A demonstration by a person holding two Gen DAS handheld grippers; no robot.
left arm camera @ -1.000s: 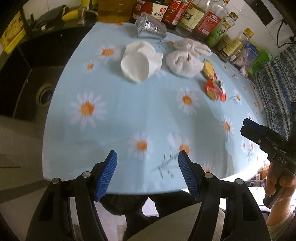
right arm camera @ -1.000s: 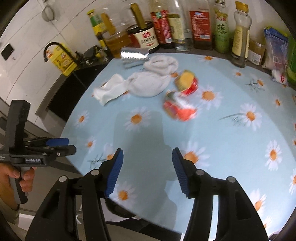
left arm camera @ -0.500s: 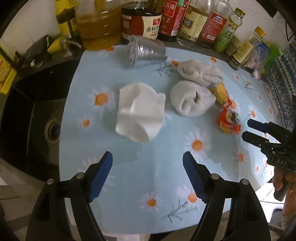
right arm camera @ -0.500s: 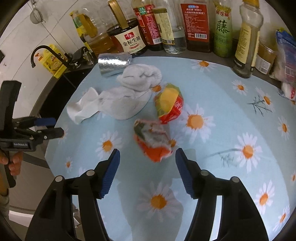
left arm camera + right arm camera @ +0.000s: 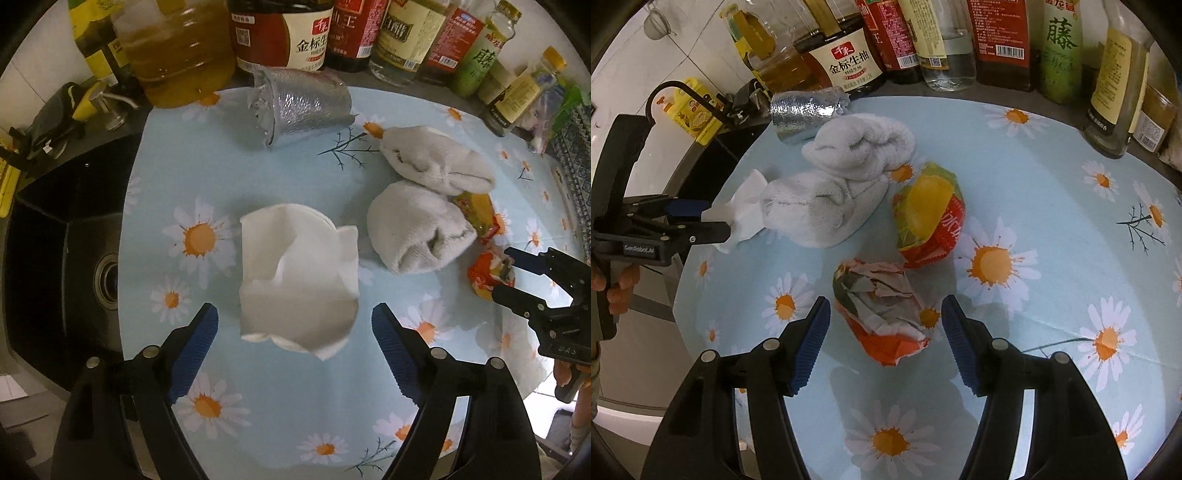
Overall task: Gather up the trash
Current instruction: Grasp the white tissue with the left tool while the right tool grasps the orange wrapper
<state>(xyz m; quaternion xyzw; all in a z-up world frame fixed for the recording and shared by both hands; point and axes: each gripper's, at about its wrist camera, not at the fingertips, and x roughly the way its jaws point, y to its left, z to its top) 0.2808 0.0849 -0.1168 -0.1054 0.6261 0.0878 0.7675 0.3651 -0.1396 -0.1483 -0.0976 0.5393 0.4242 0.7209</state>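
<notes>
A crumpled white napkin (image 5: 299, 280) lies on the daisy tablecloth (image 5: 280, 387). My left gripper (image 5: 295, 325) hangs over the napkin's near edge. Its jaws are opening, one finger on each side, and neither pad touches the paper. A crumpled orange wrapper (image 5: 882, 314) sits between the blue pads of my right gripper (image 5: 885, 317), which is open with gaps on both sides. In the left wrist view the right gripper (image 5: 511, 275) straddles that wrapper (image 5: 487, 275). In the right wrist view the left gripper (image 5: 713, 218) is by the napkin (image 5: 746, 206).
A yellow-and-red wrapper (image 5: 929, 218), two rolled white cloths (image 5: 827, 210) (image 5: 860, 147) and a toppled silver foil cup (image 5: 303, 103) lie further back. Sauce and oil bottles (image 5: 280, 33) line the far edge. A black sink (image 5: 66, 258) lies to the left.
Both grippers moved forward over the table. The left one now hangs over the napkin with wider jaws. The right one came down around the orange wrapper and opened a little.
</notes>
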